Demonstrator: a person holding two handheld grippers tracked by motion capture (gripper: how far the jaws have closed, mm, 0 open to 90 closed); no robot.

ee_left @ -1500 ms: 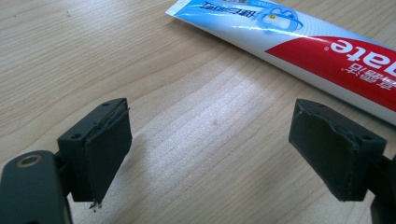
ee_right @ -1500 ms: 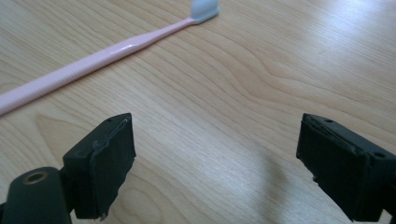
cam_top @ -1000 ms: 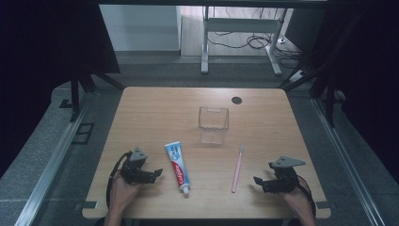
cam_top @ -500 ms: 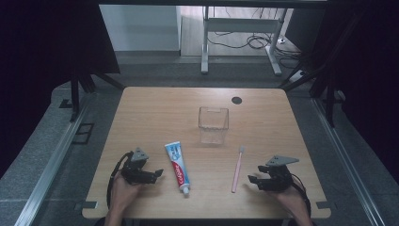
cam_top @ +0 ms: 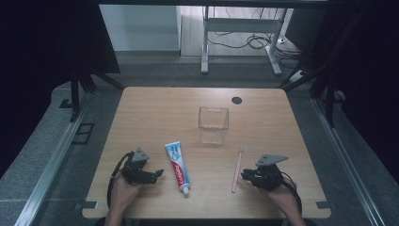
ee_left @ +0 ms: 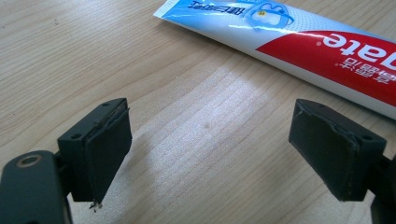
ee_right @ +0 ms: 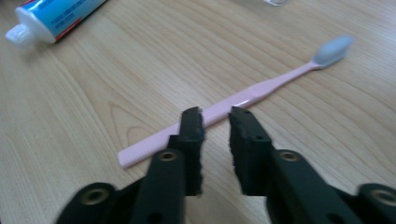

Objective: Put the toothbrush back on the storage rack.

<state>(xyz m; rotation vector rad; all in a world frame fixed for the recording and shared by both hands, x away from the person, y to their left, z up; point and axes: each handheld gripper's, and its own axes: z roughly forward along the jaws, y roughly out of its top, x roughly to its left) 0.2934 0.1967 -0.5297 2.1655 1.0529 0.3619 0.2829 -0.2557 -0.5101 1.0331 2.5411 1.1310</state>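
We list a wooden tabletop (cam_top: 155, 117); a clear container (cam_top: 213, 123) at centre frame; a toothpaste tube (cam_top: 177, 165) lower left of centre; a pink toothbrush (cam_top: 237, 168) lower right. Left tongs (cam_top: 157, 174), wide, hold nothing beside the tube. Right tongs (ee_right: 215, 122) have just been closing to a narrow gap, empty, just before the toothbrush handle.

A matt, pale wood-grain surface is shown on the table (cam_top: 155, 113). The toothpaste tube (ee_left: 299, 42) is seen as glossy printed plastic, the toothbrush (ee_right: 224, 109) as smooth pink plastic. The box (cam_top: 213, 123) is rendered in clear plastic.
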